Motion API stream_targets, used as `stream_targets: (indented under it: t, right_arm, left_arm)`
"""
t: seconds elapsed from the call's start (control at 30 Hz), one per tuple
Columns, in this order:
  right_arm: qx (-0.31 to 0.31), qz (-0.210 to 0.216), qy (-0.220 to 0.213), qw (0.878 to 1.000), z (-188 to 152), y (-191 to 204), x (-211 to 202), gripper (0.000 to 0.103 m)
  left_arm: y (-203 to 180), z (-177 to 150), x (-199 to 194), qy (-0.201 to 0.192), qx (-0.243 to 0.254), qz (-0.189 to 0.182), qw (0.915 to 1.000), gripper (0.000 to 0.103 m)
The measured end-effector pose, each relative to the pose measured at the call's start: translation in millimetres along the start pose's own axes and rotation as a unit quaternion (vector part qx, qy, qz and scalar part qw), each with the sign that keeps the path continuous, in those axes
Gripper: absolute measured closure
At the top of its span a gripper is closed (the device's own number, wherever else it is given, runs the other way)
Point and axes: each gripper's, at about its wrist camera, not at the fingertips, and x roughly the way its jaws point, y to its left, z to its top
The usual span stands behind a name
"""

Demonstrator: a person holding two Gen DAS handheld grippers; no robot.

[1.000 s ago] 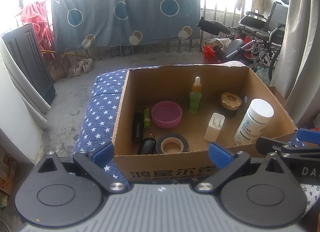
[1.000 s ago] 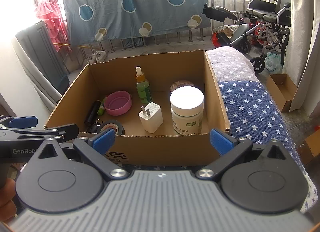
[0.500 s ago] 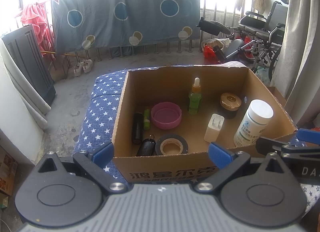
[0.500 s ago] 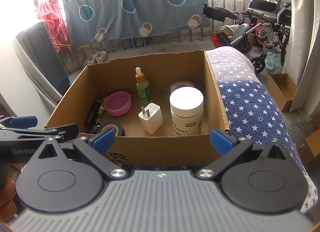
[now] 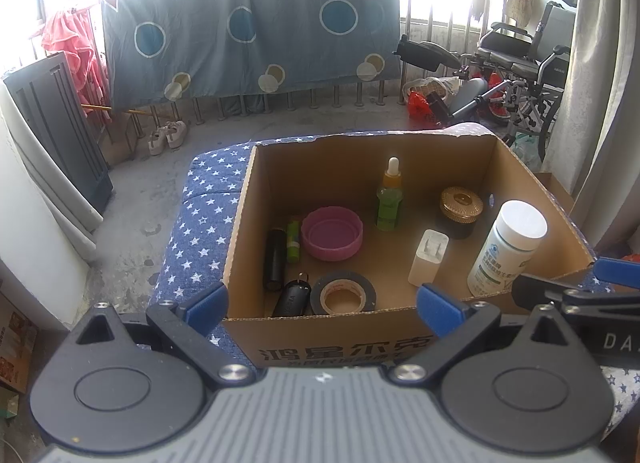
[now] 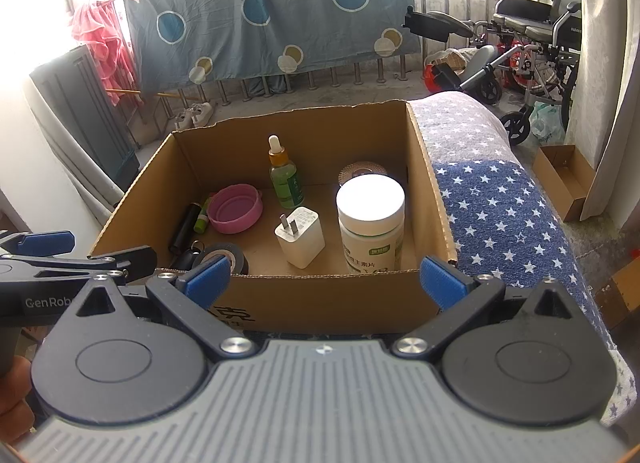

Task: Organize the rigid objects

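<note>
**boxfan:** So how far along is this? Both the left gripper and the right gripper hang just short of the near wall of the cardboard box, jaws wide apart, nothing held.

**tidy_tom:** Looks nearly done, or not started (honestly can't say which). Everything I can see is already in the box: white-capped bottle upright at the near right corner, white charger just left of it, green dropper bottle toward the far wall, gold-lidded jar by the right wall, pink lid left of middle, black tape roll and a black key fob at the near wall, black tube and green tube by the left wall.

**boxfan:** Any readable text?

**tidy_tom:** "GenRob" on the left tool's body, "DA" on the right's. Chinese print on the box front and bottle label, too small for me to read reliably.
</note>
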Motion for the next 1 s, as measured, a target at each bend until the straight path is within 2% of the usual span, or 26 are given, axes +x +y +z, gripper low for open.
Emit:
stream_targets:
  t: [1.0]
  right_arm:
    - [0.005,-0.001,0.003,1.000,-2.7,-0.7,0.8,0.001]
  left_arm:
    - [-0.2,2.1,-0.4,0.000,0.001,0.001,1.0000,0.002]
